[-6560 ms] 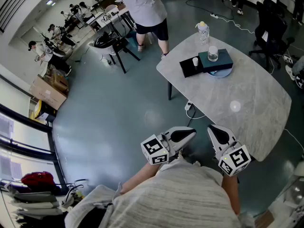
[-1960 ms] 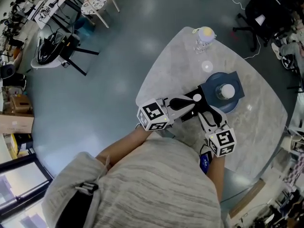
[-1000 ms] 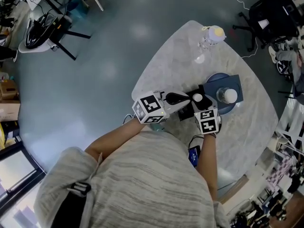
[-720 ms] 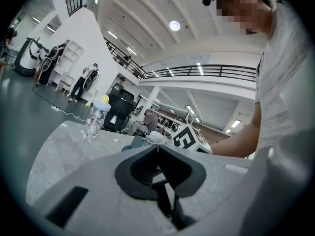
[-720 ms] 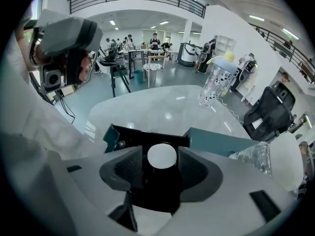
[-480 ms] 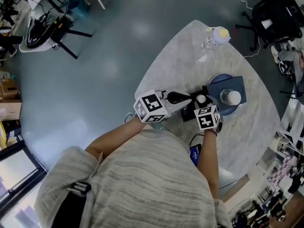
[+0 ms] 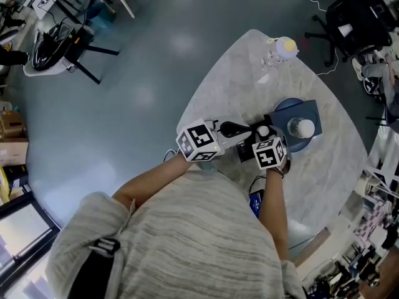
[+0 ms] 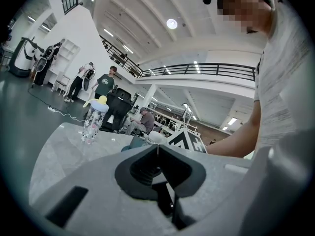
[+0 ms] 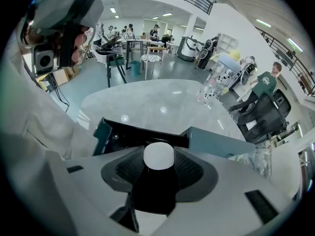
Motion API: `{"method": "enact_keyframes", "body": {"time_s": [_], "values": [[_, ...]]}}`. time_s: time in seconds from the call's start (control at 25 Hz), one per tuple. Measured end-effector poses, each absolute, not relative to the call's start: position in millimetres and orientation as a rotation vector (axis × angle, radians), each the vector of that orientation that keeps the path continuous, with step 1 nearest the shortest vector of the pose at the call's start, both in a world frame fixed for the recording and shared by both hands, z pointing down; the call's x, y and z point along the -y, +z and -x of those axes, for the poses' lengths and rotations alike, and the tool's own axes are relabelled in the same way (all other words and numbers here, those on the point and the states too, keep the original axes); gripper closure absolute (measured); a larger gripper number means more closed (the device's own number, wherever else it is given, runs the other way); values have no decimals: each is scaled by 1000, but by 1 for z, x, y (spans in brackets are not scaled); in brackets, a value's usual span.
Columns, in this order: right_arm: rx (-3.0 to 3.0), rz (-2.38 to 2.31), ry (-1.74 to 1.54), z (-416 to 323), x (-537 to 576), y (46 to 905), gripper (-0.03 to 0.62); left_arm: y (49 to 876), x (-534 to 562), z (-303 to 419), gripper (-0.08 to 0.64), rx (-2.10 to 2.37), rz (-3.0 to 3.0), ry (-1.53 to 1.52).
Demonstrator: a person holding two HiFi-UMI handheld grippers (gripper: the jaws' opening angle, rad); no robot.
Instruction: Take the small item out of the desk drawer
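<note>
Grips a small black item with a round white cap [image 9: 158,156] in the right claw [image 9: 158,175], jaws pressed against its sides and the cap on top. Holds the item right at the black-lined open drawer [image 9: 123,134], which is pulled out of a teal box [image 9: 224,142]. Cannot tell whether the item sits clear of the drawer or touches its floor. Shows the left claw [image 8: 158,150] with its jaws pressed together and nothing between them. From the head view, places that claw just beside the drawer on the person's left, near the right claw. Rests the teal box on a pale marble-patterned table [image 7: 230,86]. Carries a clear jar with a white lid [image 7: 304,128] on top of the box. Stands a patterned clear bottle with a yellow cap [image 7: 278,50] upright at the table's far end, well apart from both claws.
</note>
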State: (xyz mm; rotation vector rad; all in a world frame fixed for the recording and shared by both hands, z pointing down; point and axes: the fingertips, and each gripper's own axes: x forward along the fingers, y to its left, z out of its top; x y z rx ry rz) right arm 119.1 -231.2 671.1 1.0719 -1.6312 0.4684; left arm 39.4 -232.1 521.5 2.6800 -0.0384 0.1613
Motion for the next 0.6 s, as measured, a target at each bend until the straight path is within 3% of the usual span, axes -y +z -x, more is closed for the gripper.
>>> {"method": "enact_keyframes", "body": {"time_s": [0.32, 0.6], "values": [[1651, -1169, 519, -121, 228, 659, 407, 517, 234, -38, 543, 11, -2700, 169], [1856, -1543, 767, -120, 227, 612, 407, 507, 234, -36, 543, -14, -2721, 167]]}}
